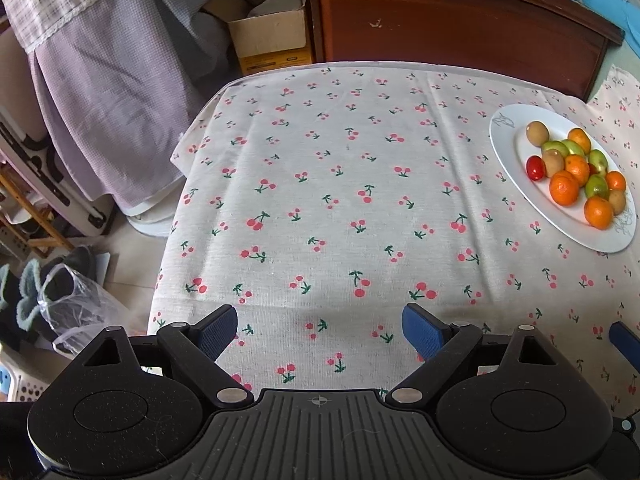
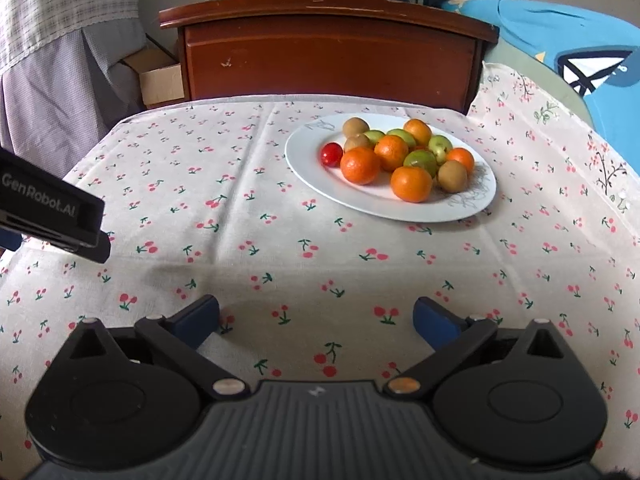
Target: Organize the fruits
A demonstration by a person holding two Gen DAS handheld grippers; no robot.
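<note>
A white oval plate (image 2: 316, 176) on the cherry-print tablecloth (image 2: 260, 208) holds a pile of fruit: several oranges (image 2: 360, 166), green fruits (image 2: 421, 161), brown kiwis (image 2: 452, 176) and one red tomato (image 2: 332, 154). In the left wrist view the plate (image 1: 508, 136) is at the far right, with oranges (image 1: 564, 188) and the tomato (image 1: 535, 168). My left gripper (image 1: 320, 328) is open and empty over bare cloth, well left of the plate. My right gripper (image 2: 316, 316) is open and empty, a short way in front of the plate.
A wooden headboard (image 2: 328, 48) stands behind the table. A cardboard box (image 1: 268, 32) and a draped purple cloth (image 1: 100, 80) are at the left. A plastic bag (image 1: 76, 304) lies on the floor. The left gripper's body (image 2: 52, 208) shows at the left.
</note>
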